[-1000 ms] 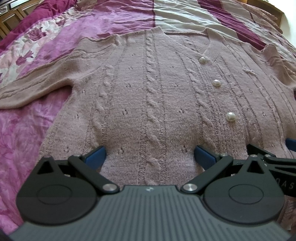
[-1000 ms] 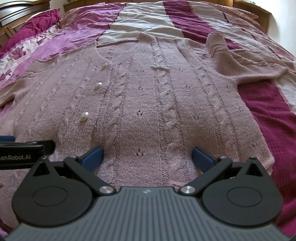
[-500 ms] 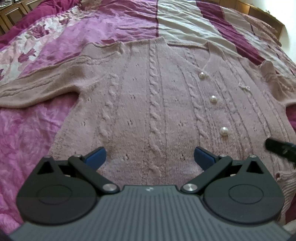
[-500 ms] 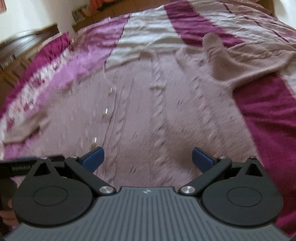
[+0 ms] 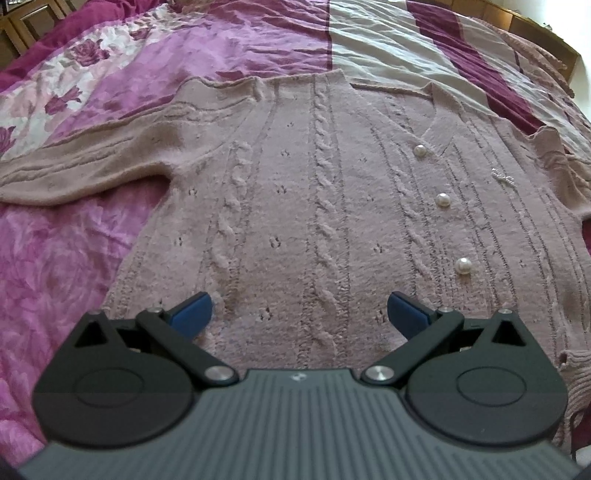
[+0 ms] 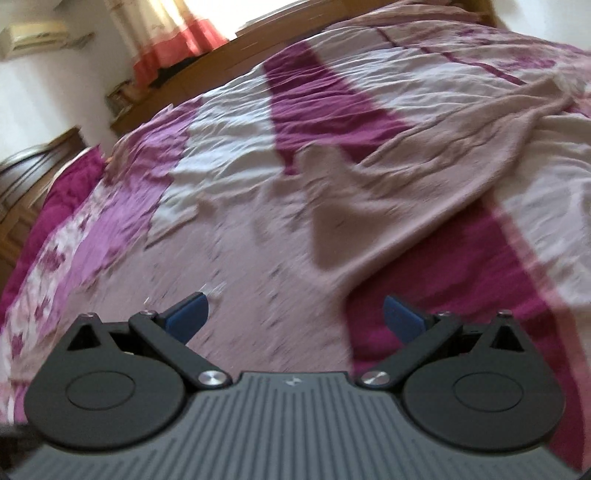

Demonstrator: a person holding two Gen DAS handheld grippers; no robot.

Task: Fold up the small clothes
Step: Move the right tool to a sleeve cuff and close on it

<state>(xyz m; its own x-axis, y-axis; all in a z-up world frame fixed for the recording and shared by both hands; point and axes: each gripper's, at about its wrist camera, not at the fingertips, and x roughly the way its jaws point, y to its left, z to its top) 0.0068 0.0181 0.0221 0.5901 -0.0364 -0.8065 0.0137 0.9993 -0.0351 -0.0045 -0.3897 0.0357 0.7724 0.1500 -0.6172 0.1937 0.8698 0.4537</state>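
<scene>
A dusty-pink cable-knit cardigan [image 5: 317, 206] lies spread flat, front side up, on a bed covered with a bedspread [image 5: 229, 48] patterned in magenta, pale grey and floral panels. Everything else is placed here relative to that cardigan.

In the left wrist view, the left tool [image 5: 299, 314] hovers over the cardigan's lower body near the hem, its two blue-tipped fingers [image 5: 192, 314] spread wide apart with only knit fabric showing between them; it has hold of nothing. Three pearl buttons [image 5: 442, 200] run down the cardigan's front, on the far side of the tool's right finger, below the V-neck. One sleeve [image 5: 85, 170] stretches out sideways from the cardigan's shoulder across the floral part of the bedspread. A small sparkly motif [image 5: 503, 178] sits on the chest beyond the buttons.

The right wrist view is blurred by motion. The right tool [image 6: 293, 315] is likewise wide open and empty, with its fingers [image 6: 402, 317] above the cardigan's side edge: one finger over the pink knit, the other over the magenta bedspread just beside it. The cardigan's other sleeve [image 6: 443, 162] runs away from the body, rumpled, across the striped bedspread. Beyond the bed from the cardigan, a wooden bed frame [image 6: 207, 70] and a curtain [image 6: 173, 33] show dimly.
</scene>
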